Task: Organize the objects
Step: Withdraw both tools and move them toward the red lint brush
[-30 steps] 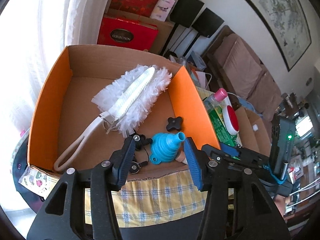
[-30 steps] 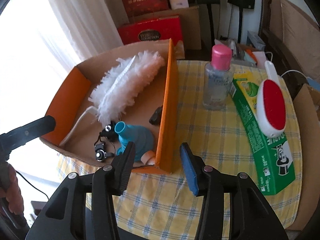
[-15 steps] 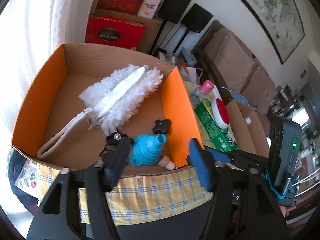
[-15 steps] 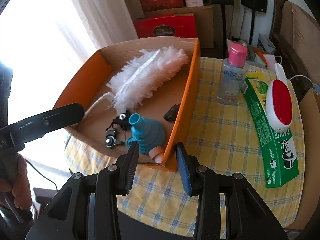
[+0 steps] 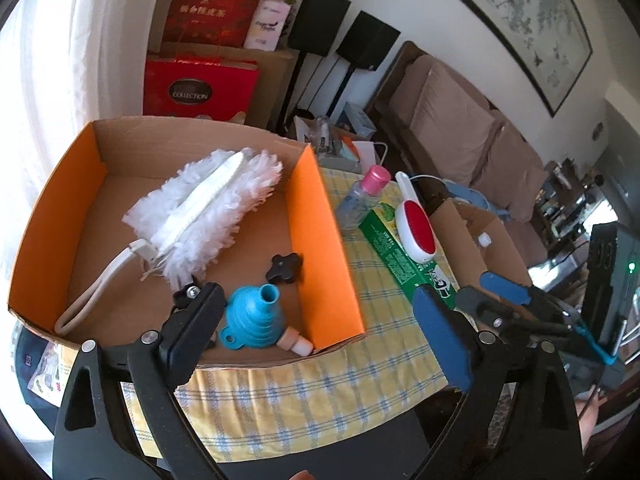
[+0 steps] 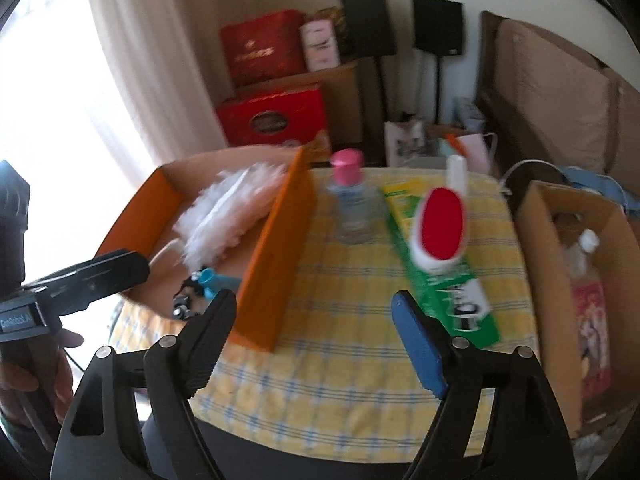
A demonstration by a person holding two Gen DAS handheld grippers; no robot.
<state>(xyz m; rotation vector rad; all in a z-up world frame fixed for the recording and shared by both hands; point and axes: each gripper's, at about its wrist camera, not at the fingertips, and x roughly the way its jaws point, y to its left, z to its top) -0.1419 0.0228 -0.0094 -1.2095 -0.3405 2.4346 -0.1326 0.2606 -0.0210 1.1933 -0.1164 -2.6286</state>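
Note:
An orange cardboard box (image 5: 320, 248) (image 6: 276, 264) sits on the left of the checked table. It holds a white duster (image 5: 204, 212) (image 6: 228, 208), a blue funnel (image 5: 256, 320), a black knob (image 5: 285, 267) and small black clips. To its right stand a pink-capped bottle (image 5: 364, 196) (image 6: 354, 204), a green carton (image 5: 404, 256) (image 6: 436, 268) and a red-and-white lint brush (image 5: 414, 224) (image 6: 440, 224) lying on the carton. My left gripper (image 5: 316, 324) is open and empty at the box's near edge. My right gripper (image 6: 316, 324) is open and empty above the table's front.
A brown cardboard box (image 6: 576, 280) with a bottle inside stands at the table's right. Red gift boxes (image 5: 200, 88), black speakers (image 5: 344, 36) and a sofa (image 5: 452, 128) lie behind. The table's front edge (image 5: 288, 416) is close below the grippers.
Both grippers have opened wider and pulled back from the box. The right gripper has swung right, towards the bottle and carton. The objects have not moved.

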